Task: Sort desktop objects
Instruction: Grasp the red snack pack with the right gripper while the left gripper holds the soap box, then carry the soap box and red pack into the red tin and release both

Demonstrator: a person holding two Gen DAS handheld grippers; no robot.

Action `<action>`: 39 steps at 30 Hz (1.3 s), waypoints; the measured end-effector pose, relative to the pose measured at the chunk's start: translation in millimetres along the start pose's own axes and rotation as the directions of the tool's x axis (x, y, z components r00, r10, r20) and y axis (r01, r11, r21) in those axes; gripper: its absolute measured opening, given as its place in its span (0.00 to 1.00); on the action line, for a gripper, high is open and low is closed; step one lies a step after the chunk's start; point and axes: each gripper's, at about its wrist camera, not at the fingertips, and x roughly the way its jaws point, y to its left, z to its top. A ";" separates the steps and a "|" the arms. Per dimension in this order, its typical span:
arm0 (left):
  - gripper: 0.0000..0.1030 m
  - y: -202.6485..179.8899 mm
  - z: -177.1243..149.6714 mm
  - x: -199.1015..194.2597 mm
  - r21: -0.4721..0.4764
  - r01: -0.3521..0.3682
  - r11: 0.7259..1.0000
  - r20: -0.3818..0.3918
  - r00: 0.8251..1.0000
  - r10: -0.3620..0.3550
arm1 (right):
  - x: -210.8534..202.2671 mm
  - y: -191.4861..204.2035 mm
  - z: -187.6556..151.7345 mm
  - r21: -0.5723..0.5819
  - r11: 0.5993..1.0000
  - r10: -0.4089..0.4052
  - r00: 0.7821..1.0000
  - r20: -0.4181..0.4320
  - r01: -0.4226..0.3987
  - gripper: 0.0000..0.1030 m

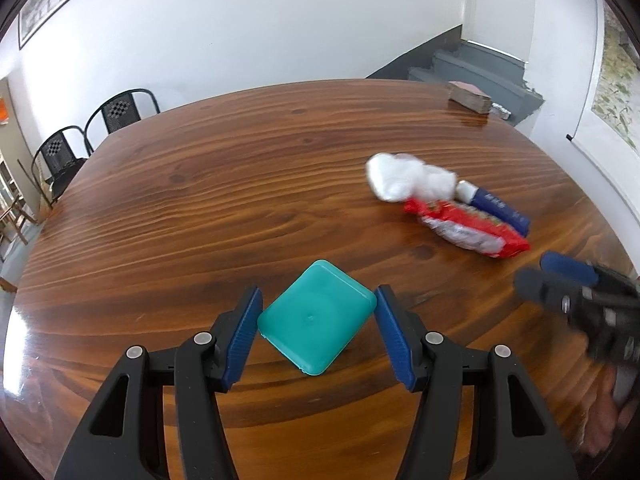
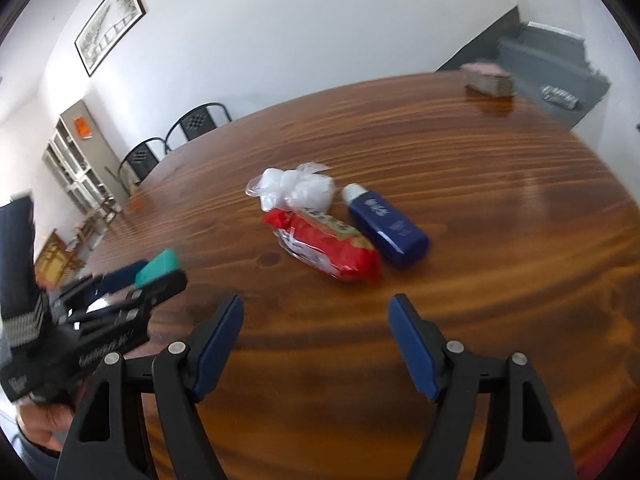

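Note:
A teal square box [image 1: 318, 317] sits between the fingers of my left gripper [image 1: 319, 300]; both pads touch its corners, so the gripper is shut on it. The box also shows in the right wrist view [image 2: 157, 268]. A red snack packet [image 2: 326, 249], a blue bottle with a white cap [image 2: 386, 226] and a white plastic bag [image 2: 296, 190] lie together mid-table. My right gripper [image 2: 316, 312] is open and empty, a short way in front of the red packet. It appears blurred in the left wrist view [image 1: 560, 280].
The round wooden table [image 1: 240, 184] has a brown block with a pink top [image 1: 469, 97] at its far edge. Two black chairs [image 1: 96, 128] stand beyond the table's far left. Grey stairs [image 1: 472, 68] rise behind.

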 end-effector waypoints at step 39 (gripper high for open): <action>0.59 12.3 -1.4 -5.4 -0.024 0.031 0.999 -0.004 0.999 -0.031 | 38.2 43.4 9.1 -0.161 0.984 -0.079 0.996 -0.052 0.070 0.30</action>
